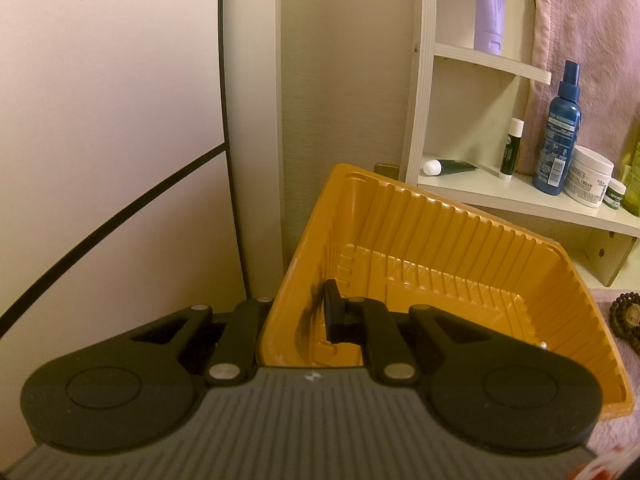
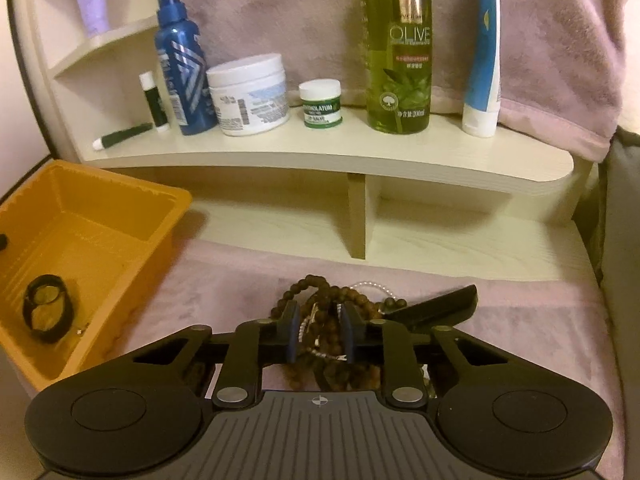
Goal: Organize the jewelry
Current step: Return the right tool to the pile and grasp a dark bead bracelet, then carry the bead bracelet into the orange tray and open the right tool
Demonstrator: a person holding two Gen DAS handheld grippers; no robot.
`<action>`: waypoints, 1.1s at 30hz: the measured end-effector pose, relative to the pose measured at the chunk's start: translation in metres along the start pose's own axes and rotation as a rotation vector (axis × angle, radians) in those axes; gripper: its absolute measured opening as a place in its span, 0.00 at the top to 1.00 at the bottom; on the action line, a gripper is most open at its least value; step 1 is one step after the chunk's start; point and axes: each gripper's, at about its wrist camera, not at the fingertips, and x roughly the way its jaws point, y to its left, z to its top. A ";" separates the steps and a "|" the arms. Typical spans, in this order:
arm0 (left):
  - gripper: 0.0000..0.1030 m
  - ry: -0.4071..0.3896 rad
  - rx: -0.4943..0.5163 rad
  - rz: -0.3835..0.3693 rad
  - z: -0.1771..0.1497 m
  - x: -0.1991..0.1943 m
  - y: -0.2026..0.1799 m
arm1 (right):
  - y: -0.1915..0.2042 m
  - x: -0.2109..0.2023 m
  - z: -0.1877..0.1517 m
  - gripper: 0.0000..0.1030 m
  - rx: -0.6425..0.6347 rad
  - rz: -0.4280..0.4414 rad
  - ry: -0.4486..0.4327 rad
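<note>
So the left gripper [image 1: 318, 316] is clamped on the tray [image 1: 440, 220] wall, steadying it for loading. Right gripper [image 2: 320, 336] jaws straddle the beads [image 2: 344, 300] on the towel [image 2: 520, 320], barely apart, seemingly pinching them.

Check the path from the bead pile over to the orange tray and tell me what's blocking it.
Nothing visible blocks it. Only bare pink cloth lies between the brown bead pile, where the right gripper is, and the orange tray, whose rim the left gripper clamps.

beads [image 2: 320, 308]: brown, heaped on cloth | tray [image 2: 120, 216]: orange, tilted, holds band [image 2: 46, 308]
</note>
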 end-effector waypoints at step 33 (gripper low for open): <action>0.90 0.003 -0.004 -0.018 -0.001 -0.002 0.002 | 0.165 -0.028 0.038 0.94 -0.036 0.553 -0.082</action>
